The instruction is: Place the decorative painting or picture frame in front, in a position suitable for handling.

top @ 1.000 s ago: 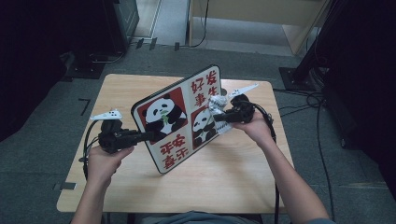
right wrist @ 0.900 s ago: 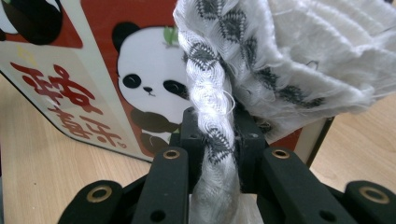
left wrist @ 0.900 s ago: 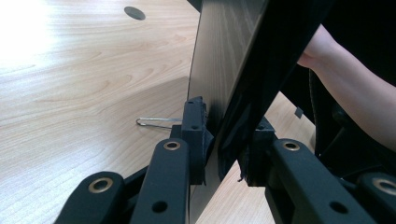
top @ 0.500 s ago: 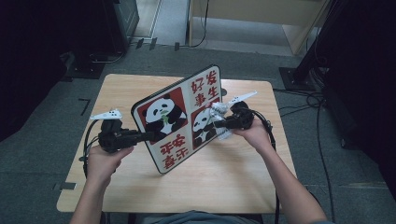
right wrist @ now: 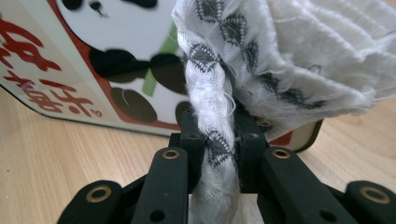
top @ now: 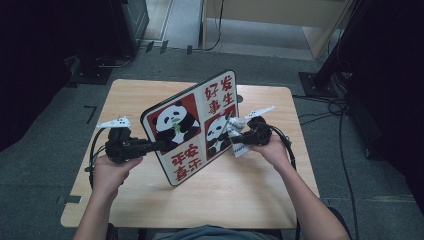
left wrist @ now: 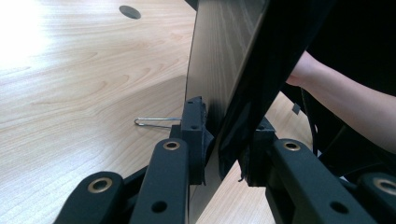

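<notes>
Seen from above, a person's two forearms come in from the near edge of a light wooden counter (top: 260, 200), each hand gripping a black tool. The left hand (top: 111, 170) sits near the counter's left side, knuckles up, arm running almost straight forward; its left tongs (top: 161, 145) point rightward and are pinching the near left edge of a panda board (top: 192, 125), a flat rounded panel with two panda pictures and red characters, held tilted up on its lower edge at the middle of the counter. In the left gripper view the jaws clamp the board's thin edge from both sides, its dark back to the left, and a thin wire stand (left wrist: 156, 122) rests on the wood behind it. The right forearm angles in from the lower right, its hand (top: 272, 147) curled over the tool; the right tongs (top: 236, 137) are pressed together on a bunched white cloth (right wrist: 280, 60) with grey stitching, which touches the board's printed face at the lower right panda.
</notes>
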